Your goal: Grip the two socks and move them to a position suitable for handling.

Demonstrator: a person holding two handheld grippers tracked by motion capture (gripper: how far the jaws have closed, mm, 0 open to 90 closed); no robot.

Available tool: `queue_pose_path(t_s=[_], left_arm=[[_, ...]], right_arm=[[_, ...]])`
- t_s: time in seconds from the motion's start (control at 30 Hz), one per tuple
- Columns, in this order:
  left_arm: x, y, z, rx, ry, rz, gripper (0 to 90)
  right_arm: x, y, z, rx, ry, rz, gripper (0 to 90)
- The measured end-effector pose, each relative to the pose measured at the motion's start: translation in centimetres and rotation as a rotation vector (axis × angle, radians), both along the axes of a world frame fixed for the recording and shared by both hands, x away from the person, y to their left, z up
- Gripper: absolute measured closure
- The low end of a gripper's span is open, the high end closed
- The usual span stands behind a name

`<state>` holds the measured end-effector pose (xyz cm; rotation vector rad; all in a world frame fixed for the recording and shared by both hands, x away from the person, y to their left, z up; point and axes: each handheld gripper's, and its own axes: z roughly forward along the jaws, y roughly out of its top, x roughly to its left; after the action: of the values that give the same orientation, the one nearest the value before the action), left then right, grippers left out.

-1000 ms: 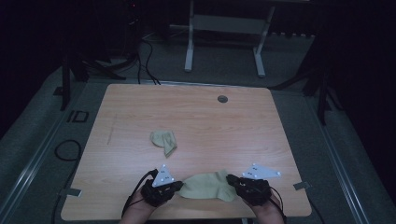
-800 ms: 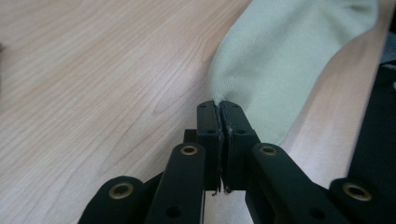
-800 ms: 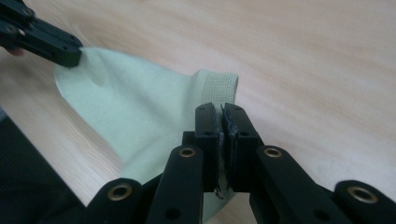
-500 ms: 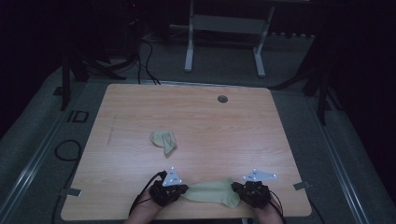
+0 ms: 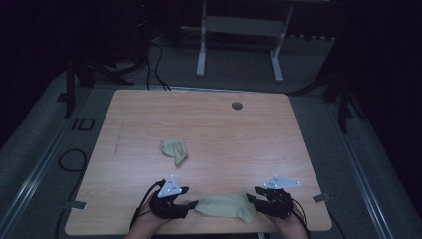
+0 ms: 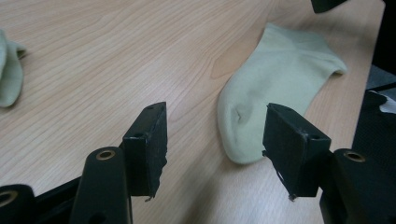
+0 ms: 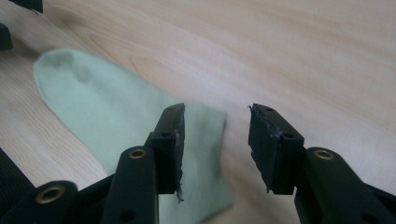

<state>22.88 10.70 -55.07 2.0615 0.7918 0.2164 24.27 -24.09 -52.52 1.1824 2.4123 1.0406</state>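
The pale green sock [image 5: 226,206] lies flat along the near edge of the table [image 5: 209,124], stretched out between the two grippers, its toe end toward the left gripper [image 5: 190,204] and its cuff end toward the right gripper [image 5: 255,195]. Both pairs of jaws have just been opening: in the left gripper view the black pads stand apart with bare wood between them and the sock's toe [image 6: 243,126] just ahead, untouched; in the right gripper view the pads are likewise spread, with the cuff edge [image 7: 201,140] lying under and beside the inner pad but not pinched. That reads as a release, so the laying-out of this sock looks done. Compared with a second ago, when it hung bunched and rounded between the clamped grippers, it is now longer, flatter and down on the wood, and both hands sit a little nearer the table edge. The second sock [image 5: 175,151] lies crumpled mid-table, well apart, unmoved, and likely comes next.
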Motion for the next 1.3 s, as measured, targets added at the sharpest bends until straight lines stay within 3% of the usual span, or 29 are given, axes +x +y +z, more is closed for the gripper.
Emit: queue_pose_path(t_s=[0.2,0.37,0.47,0.67,0.87,1.3], left_arm=[[-0.5,2.0,-0.4,0.011,-0.009,0.042,40.6],[-0.8,4.4,-0.5,0.006,-0.016,0.096,40.6],[-0.8,5.6,-0.8,0.028,-0.013,0.137,40.6],[-1.2,7.5,-1.0,0.011,-0.022,0.179,40.6],[-1.3,8.2,-1.3,-0.002,-0.011,0.205,40.6],[-1.2,8.3,-1.8,-0.011,0.006,0.199,40.6]], right_arm=[[1.3,1.9,1.4,-0.038,-0.046,0.068,51.5],[2.4,3.4,1.7,-0.033,-0.056,0.099,50.8],[3.4,5.2,2.0,-0.039,-0.07,0.145,48.1],[5.2,8.3,2.9,-0.042,-0.098,0.238,46.6],[7.7,12.0,3.6,-0.029,-0.101,0.282,46.6],[12.9,19.7,3.7,-0.019,-0.067,0.291,46.0]])
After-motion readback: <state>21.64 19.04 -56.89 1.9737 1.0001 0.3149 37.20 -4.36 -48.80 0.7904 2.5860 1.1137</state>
